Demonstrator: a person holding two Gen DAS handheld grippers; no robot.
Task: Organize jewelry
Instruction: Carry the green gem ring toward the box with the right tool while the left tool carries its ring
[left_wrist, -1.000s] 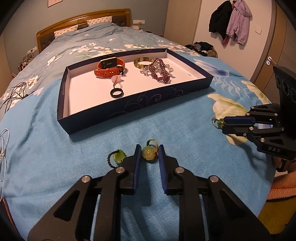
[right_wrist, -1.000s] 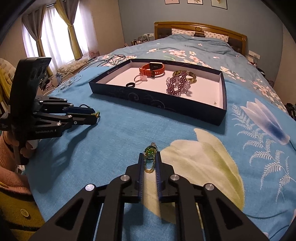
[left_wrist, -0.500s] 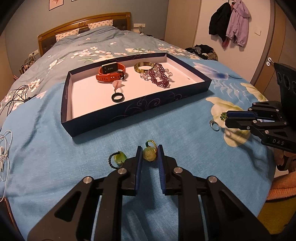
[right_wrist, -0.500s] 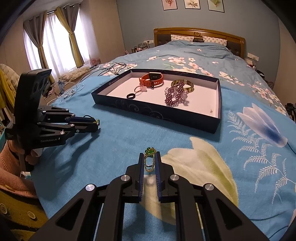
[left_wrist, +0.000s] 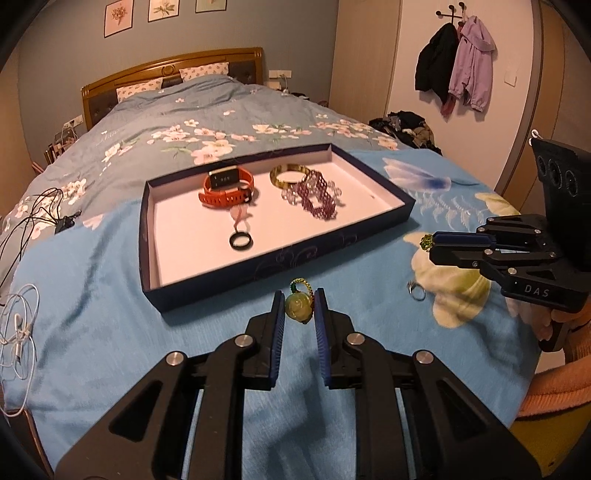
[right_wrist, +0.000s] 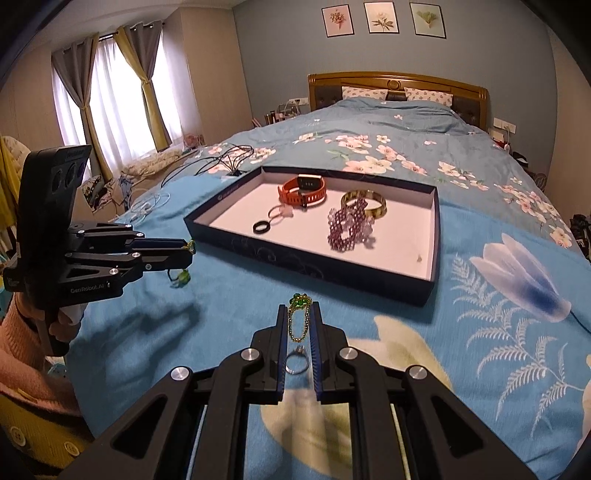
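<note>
**Both grippers loaded, tray ahead**

Left wrist view: the left gripper (left_wrist: 299, 308) is closed on a yellow-green bead (left_wrist: 298, 308) with a green and gold loop at its top, held above the blue bedspread (left_wrist: 92, 332) just short of the tray (left_wrist: 280, 258). The right gripper (left_wrist: 430, 247) comes in from the right with a green charm (left_wrist: 426, 242) showing at its tip. A silver ring (left_wrist: 416, 291) lies on the bedspread below it. In the tray I count five pieces: one orange watch (left_wrist: 226, 188), one bangle (left_wrist: 290, 175), one purple beaded bracelet (left_wrist: 319, 195), one black ring (left_wrist: 241, 242) and one pale pink piece (left_wrist: 240, 216).

Right wrist view: the right gripper (right_wrist: 300, 325) is narrowed on the charm (right_wrist: 300, 301), whose gold chain (right_wrist: 298, 325) hangs between the fingers. The silver ring (right_wrist: 297, 360) lies on the cloth beneath. The left gripper (right_wrist: 190, 249) reaches in from the left; a second green bead (right_wrist: 181, 277) lies on the bedspread under its tip. The same five pieces sit in the tray (right_wrist: 332, 266).

The step looks like carrying both pieces to the tray. To do it well, I would lift each clear of the tray wall, lower over bare white floor away from the bracelet, and open only when low, since the bead may roll and the chain may snag. Two pieces would remain on the bed.
</note>
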